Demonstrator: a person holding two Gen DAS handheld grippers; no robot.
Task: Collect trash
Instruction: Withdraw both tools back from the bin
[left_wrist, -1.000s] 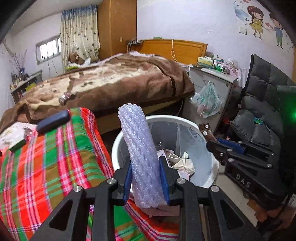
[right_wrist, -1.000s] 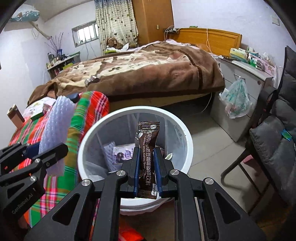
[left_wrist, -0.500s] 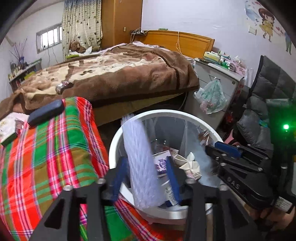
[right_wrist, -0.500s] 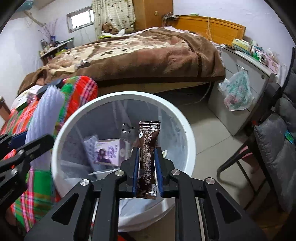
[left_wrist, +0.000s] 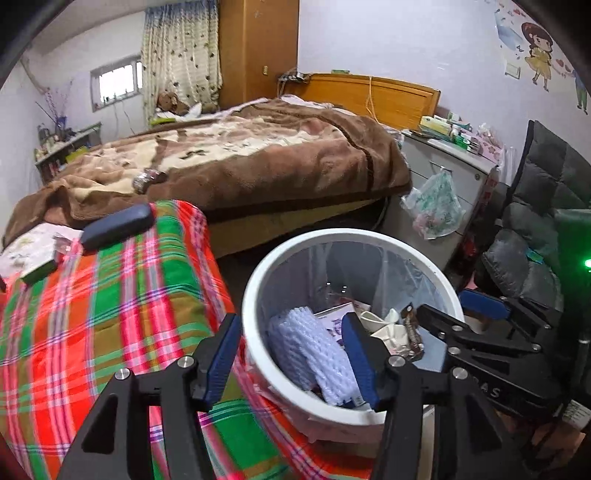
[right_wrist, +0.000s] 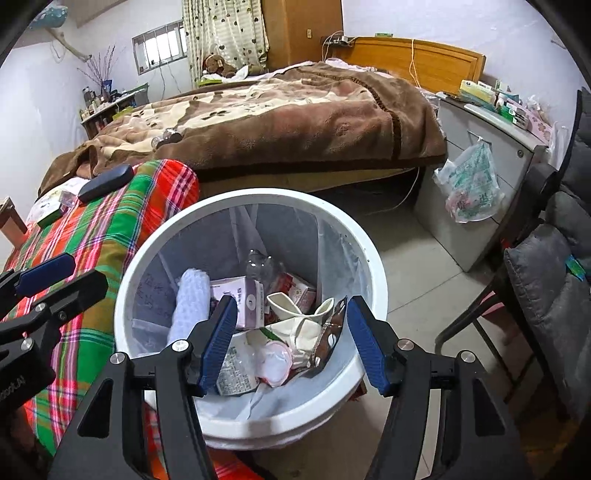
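The left gripper (left_wrist: 291, 354) has just been opening, its jaws apart, and the white bubbly foam roll (left_wrist: 314, 354) leans inside the round white plastic bin (right_wrist: 373, 273). The right gripper (right_wrist: 291, 341) has opened too, and the brown shiny snack wrapper (right_wrist: 330, 338) lies loose in the bin. Either gripper could bump the rim and tip the bin, spilling the trash

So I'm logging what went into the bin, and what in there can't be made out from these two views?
- Bottom of the white bin: both views, buried under the trash.
- Foam sleeve: lower end, left wrist view, hidden behind the bin rim and a finger of the left gripper.
- Brown wrapper: print too small, right wrist view.
- Writing on the bin liner: blurred, right wrist view.
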